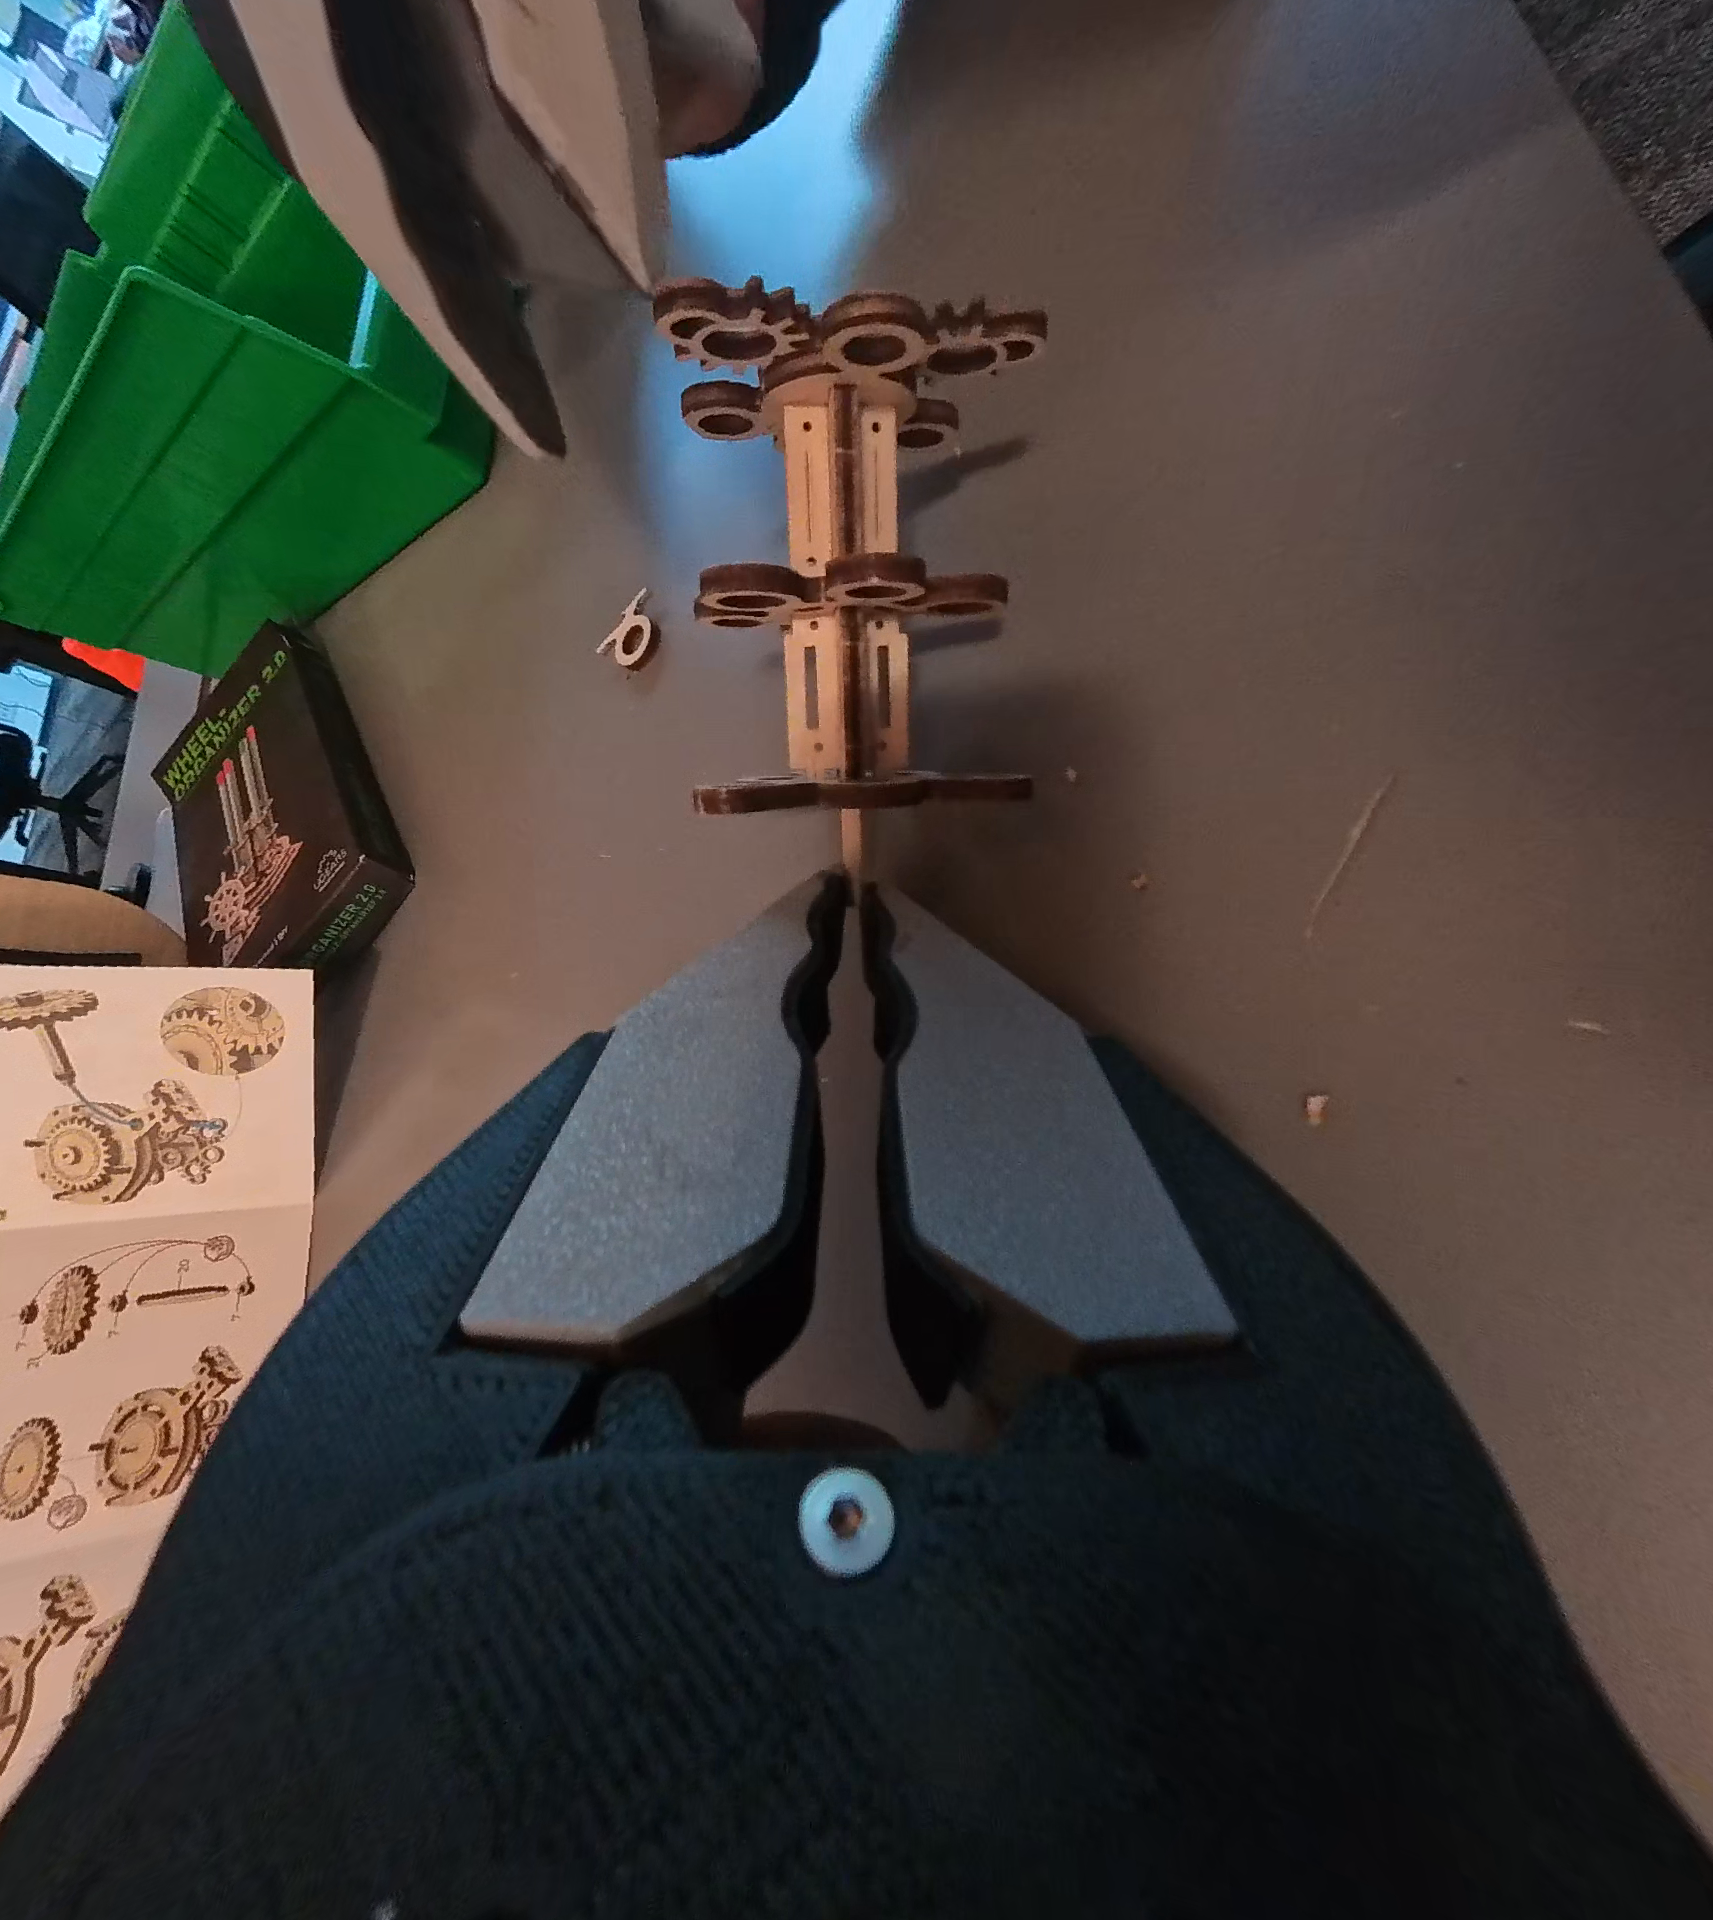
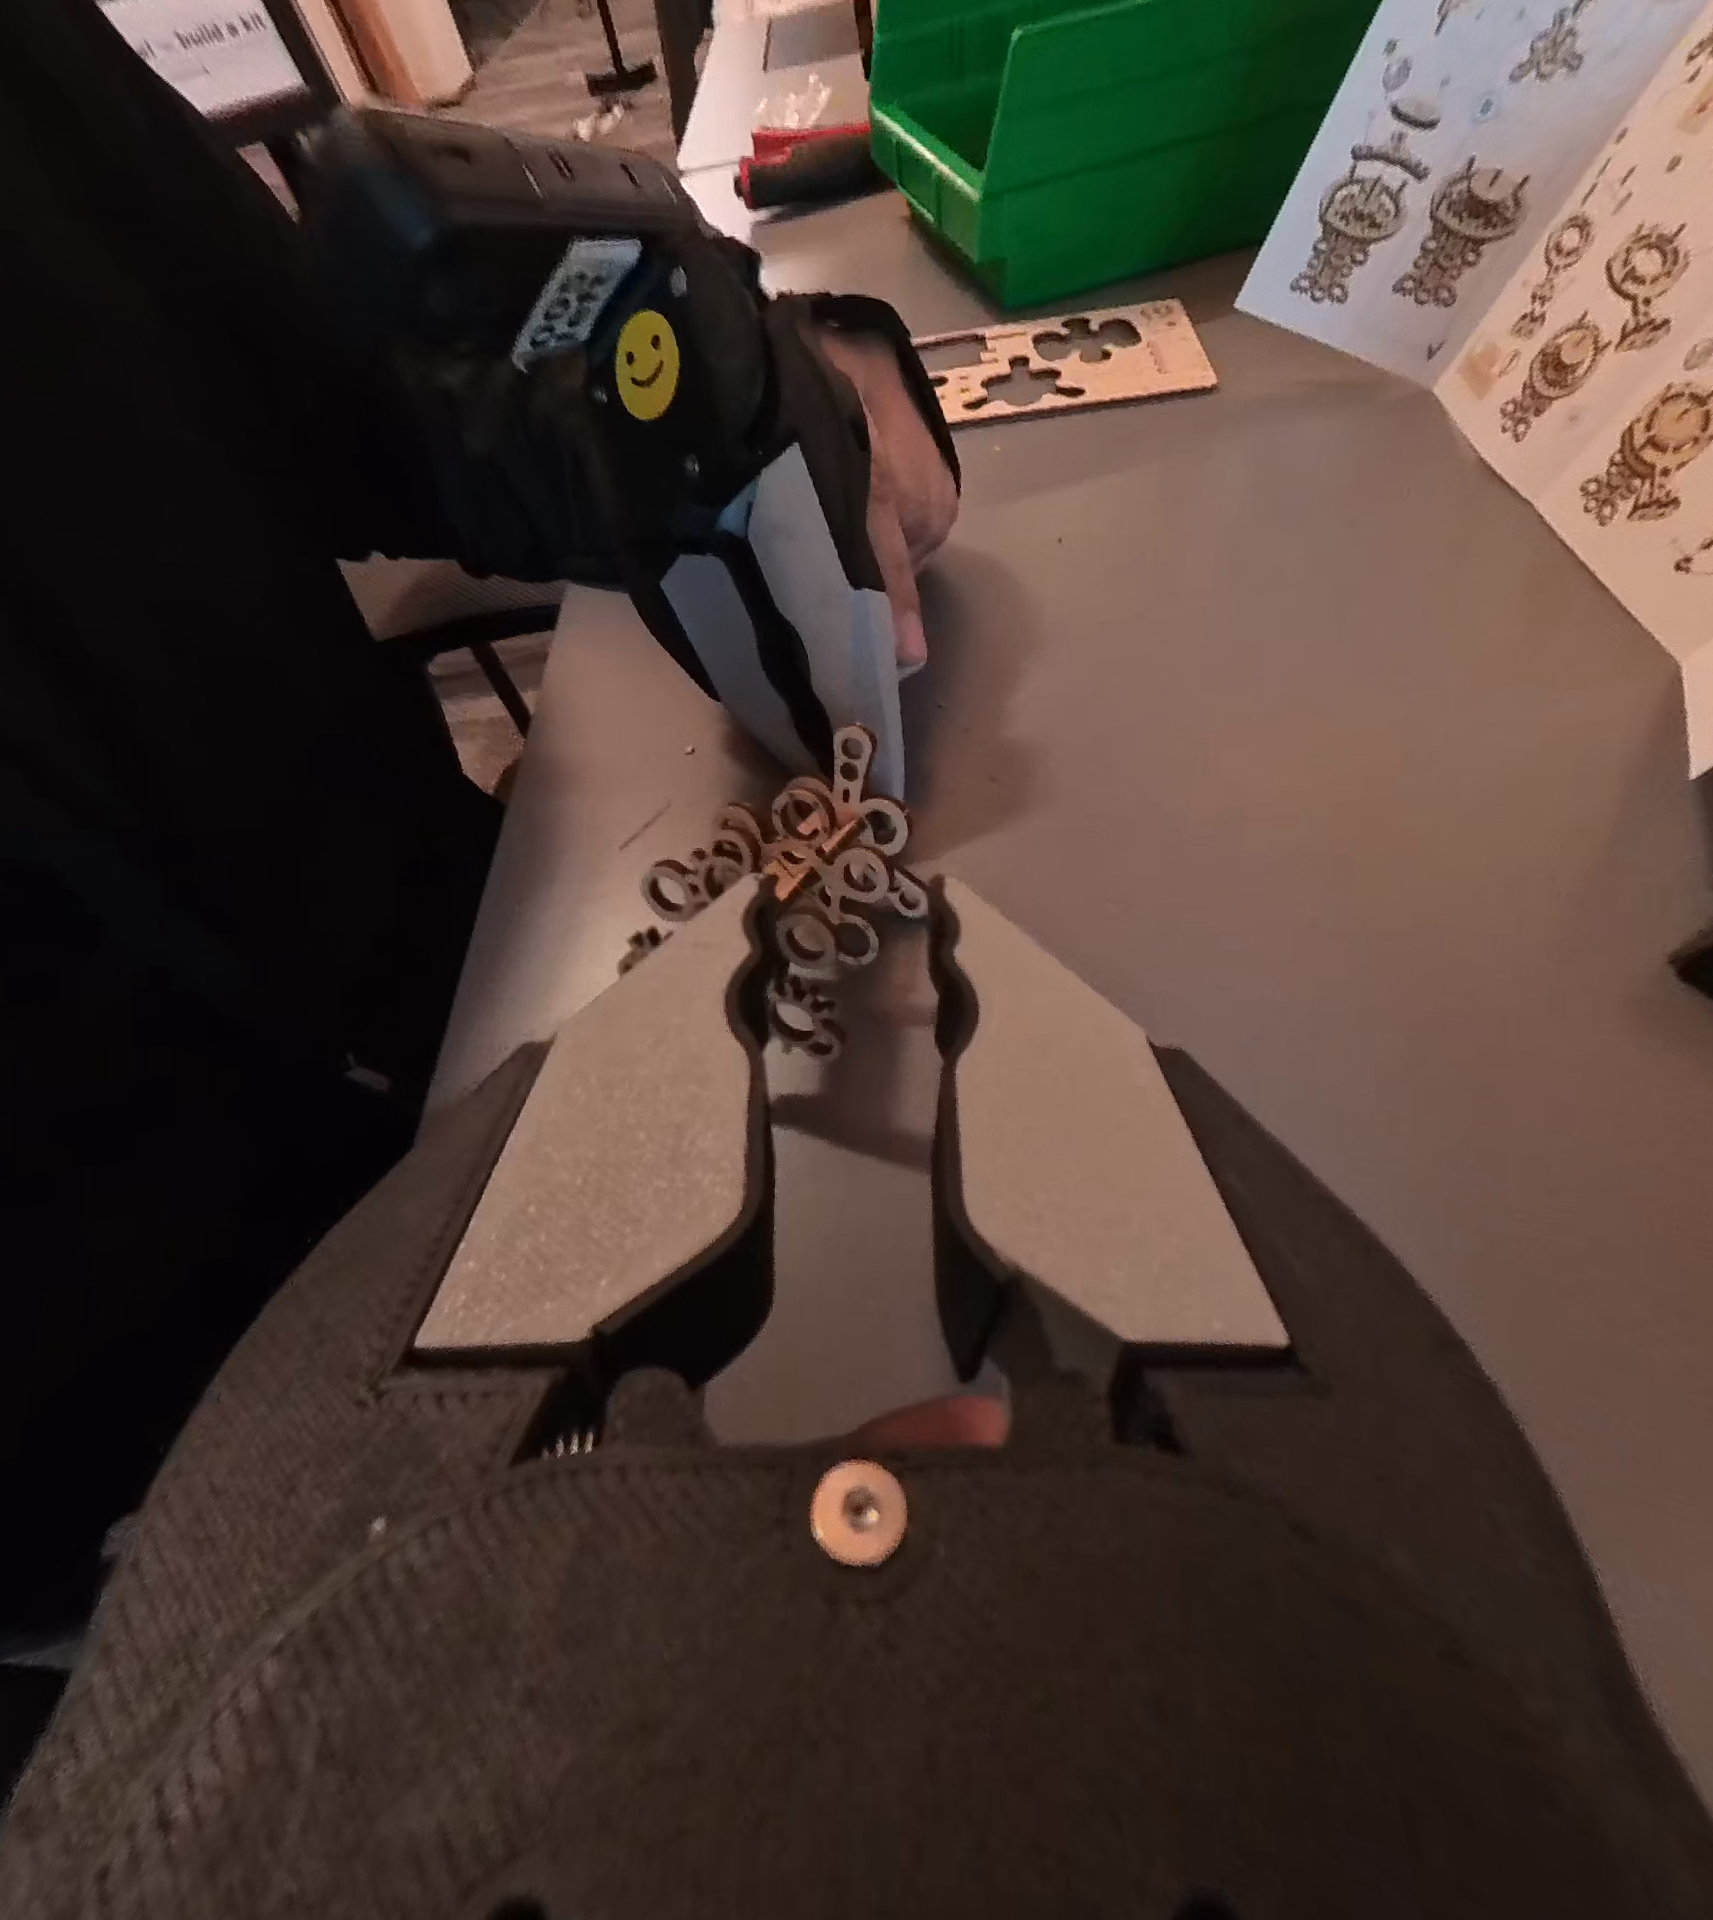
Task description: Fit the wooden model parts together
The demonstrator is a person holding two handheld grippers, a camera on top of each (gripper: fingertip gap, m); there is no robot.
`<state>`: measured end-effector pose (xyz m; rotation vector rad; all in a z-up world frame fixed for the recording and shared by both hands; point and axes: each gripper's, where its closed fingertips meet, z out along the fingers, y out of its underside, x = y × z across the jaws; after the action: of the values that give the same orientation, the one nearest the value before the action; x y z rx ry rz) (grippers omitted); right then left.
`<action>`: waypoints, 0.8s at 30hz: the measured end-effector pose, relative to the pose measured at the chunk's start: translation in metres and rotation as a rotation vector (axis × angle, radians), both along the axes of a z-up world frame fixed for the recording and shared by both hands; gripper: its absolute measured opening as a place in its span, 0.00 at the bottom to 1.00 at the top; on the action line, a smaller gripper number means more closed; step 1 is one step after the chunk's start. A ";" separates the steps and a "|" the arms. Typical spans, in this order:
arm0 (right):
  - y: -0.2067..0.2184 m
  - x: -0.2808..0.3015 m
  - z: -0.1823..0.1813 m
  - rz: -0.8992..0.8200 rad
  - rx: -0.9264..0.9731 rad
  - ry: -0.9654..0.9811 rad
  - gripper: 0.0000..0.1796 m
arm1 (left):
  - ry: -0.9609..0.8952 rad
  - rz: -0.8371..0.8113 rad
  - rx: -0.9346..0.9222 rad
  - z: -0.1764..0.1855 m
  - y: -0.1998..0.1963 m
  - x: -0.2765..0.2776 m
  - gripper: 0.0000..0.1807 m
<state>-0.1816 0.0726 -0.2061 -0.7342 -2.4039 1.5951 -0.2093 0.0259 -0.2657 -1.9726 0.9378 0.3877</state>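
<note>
The wooden model is a pale slotted column carrying three dark plates of rings and gears. My left gripper is shut on the thin tab at the column's near end. In the right wrist view the model shows end-on, with the left gripper, held by a hand, behind it. My right gripper is open, its fingers either side of the model's gear-plate end without closing on it. It also shows in the left wrist view, at the model's far end.
The grey table holds a small loose wooden piece, green bins, a dark kit box and an instruction sheet. A cut-out wooden sheet lies near the bins. Wood crumbs lie scattered. The tips of one gripper are about 9 cm away from the tips of the other.
</note>
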 end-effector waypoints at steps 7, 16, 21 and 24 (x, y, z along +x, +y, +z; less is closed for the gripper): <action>0.004 0.003 -0.007 0.013 0.062 0.013 0.05 | 0.001 -0.001 0.001 0.000 0.000 0.000 0.00; 0.001 -0.002 -0.018 0.002 0.075 -0.023 0.06 | 0.004 0.000 0.003 0.000 0.000 0.000 0.00; -0.003 0.001 -0.019 0.025 0.056 -0.039 0.02 | 0.000 -0.001 0.000 0.000 0.000 0.001 0.00; -0.003 0.003 -0.018 0.037 0.066 -0.029 0.00 | 0.001 -0.002 0.002 0.000 0.000 0.001 0.00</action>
<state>-0.1785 0.0695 -0.2239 -0.7093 -2.4914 1.5206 -0.2083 0.0262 -0.2658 -1.9699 0.9399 0.3885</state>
